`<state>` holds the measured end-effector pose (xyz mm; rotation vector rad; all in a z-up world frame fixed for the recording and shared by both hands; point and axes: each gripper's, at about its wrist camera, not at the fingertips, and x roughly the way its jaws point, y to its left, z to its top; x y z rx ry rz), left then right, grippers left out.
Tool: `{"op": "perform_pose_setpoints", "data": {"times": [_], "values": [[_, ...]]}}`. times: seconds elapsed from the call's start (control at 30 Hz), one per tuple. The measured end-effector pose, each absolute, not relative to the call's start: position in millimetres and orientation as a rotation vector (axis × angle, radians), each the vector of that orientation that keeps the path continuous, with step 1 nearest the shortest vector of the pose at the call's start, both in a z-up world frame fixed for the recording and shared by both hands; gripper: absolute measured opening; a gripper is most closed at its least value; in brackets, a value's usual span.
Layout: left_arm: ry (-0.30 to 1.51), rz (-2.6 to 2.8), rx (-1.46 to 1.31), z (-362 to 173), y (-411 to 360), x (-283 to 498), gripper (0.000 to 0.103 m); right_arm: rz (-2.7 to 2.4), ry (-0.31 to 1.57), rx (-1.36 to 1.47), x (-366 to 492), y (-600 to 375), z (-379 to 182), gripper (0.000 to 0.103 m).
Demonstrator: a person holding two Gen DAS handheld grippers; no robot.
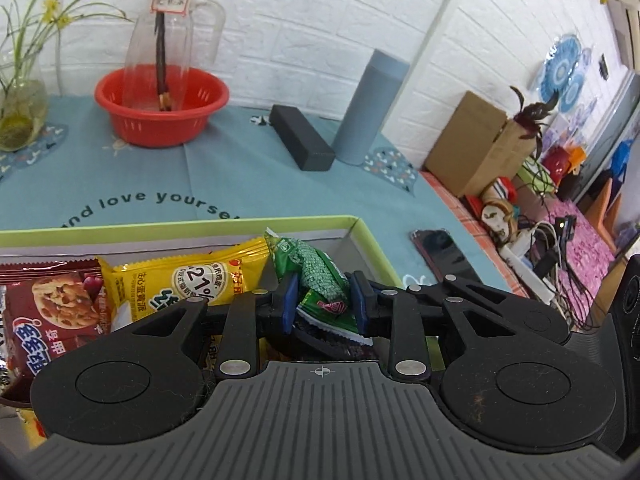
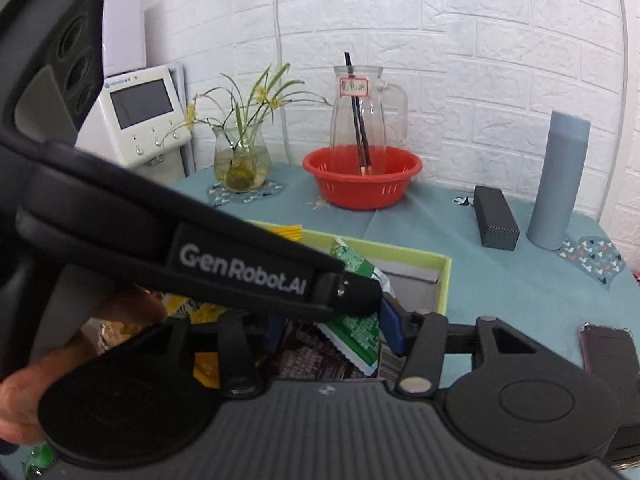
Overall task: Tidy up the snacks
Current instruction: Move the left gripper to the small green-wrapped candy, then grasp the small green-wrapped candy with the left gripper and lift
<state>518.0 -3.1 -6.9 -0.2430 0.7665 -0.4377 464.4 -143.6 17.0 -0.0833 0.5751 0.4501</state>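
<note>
Currently pinching a green snack packet [image 1: 316, 272] between the blue pads of the left hand-held gripper [image 1: 325, 304], pressed in from both sides, just above the right end of a green-rimmed box [image 1: 180, 226] on the desk [image 1: 240, 168]. Inside the box, beside that packet: a yellow packet [image 1: 192, 280] and a brown cookie packet [image 1: 60, 304], lying flat. From the right wrist: right hand-held gripper [image 2: 334, 330] with pads spread, pressing nothing, a corner of the green packet hanging between them. Behind the box, well apart: a red basket [image 1: 160, 128] with a glass jug [image 1: 168, 40] standing in it, and a grey cylinder [image 1: 370, 108].
</note>
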Motion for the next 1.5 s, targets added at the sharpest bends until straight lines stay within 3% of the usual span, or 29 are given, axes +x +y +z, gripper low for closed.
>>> {"op": "perform_pose_setpoints", "data": {"times": [0.03,0.17,0.27,0.3,0.53,0.73,0.87,1.0,1.2,1.4,1.5], "values": [[0.759,-0.445,-0.248,-6,-2,517,0.009,0.453,0.578,-0.079,465,-143,17,0.065],[0.684,-0.456,-0.267,17,7,493,0.041,0.446,0.541,-0.058,449,-147,31,0.076],[0.603,-0.448,-0.267,42,20,460,0.043,0.430,0.465,-0.049,414,-155,53,0.086],[0.584,-0.450,-0.275,48,26,447,0.044,0.421,0.443,-0.046,399,-157,58,0.095],[0.584,-0.355,-0.310,41,82,353,0.054,0.485,0.478,0.044,305,-154,45,0.095],[0.736,-0.236,-0.342,-23,121,298,0.051,0.595,0.654,0.061,270,-109,-8,0.095],[0.831,-0.228,-0.387,-55,134,285,0.035,0.639,0.697,0.011,264,-80,-21,0.095],[0.845,-0.249,-0.399,-59,138,285,0.031,0.657,0.713,-0.027,261,-60,-24,0.082],[0.865,-0.312,-0.357,-60,125,294,0.029,0.643,0.725,-0.049,263,-46,-30,0.081],[0.889,-0.339,-0.335,-68,115,300,0.020,0.628,0.730,-0.053,268,-38,-33,0.079],[0.882,-0.333,-0.312,-68,111,298,0.016,0.624,0.723,-0.050,270,-35,-34,0.072]]}}
